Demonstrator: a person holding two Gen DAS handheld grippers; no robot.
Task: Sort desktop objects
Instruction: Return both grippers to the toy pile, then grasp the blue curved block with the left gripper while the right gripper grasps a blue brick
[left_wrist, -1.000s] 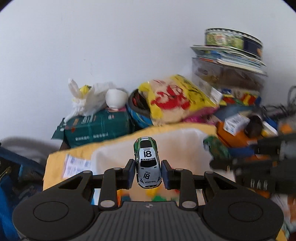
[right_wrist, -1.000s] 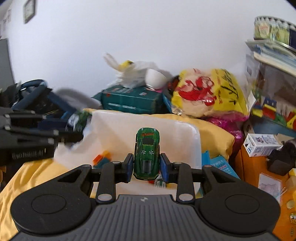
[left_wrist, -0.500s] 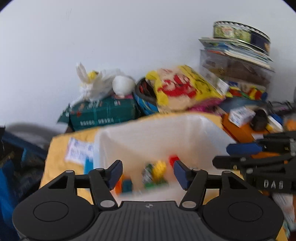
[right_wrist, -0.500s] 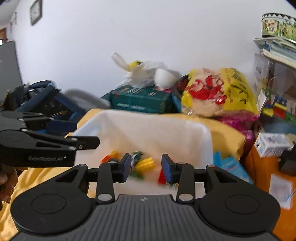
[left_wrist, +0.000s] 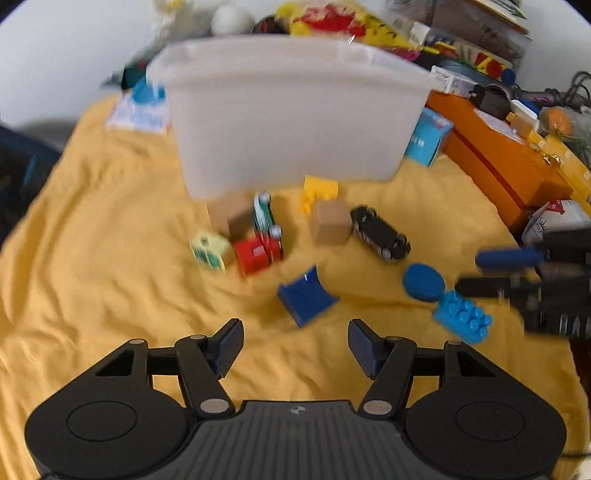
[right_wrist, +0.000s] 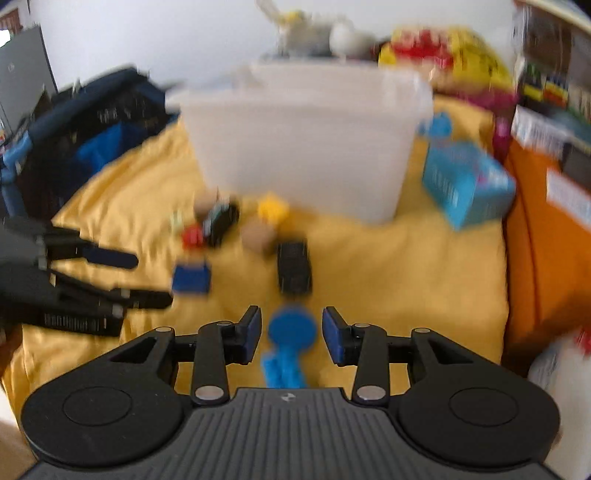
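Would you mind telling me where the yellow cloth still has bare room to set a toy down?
Bare: the yellow cloth left of the white bin, and the stretch between black toy car and orange box. Crowded: directly before the bin.

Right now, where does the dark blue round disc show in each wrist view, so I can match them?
Left wrist: the blue disc lies right of centre on the yellow cloth, just beyond the light blue brick.
Right wrist: the blue disc sits low and central, between the open jaws of the right gripper.
Shared landmark: the white tub behind.
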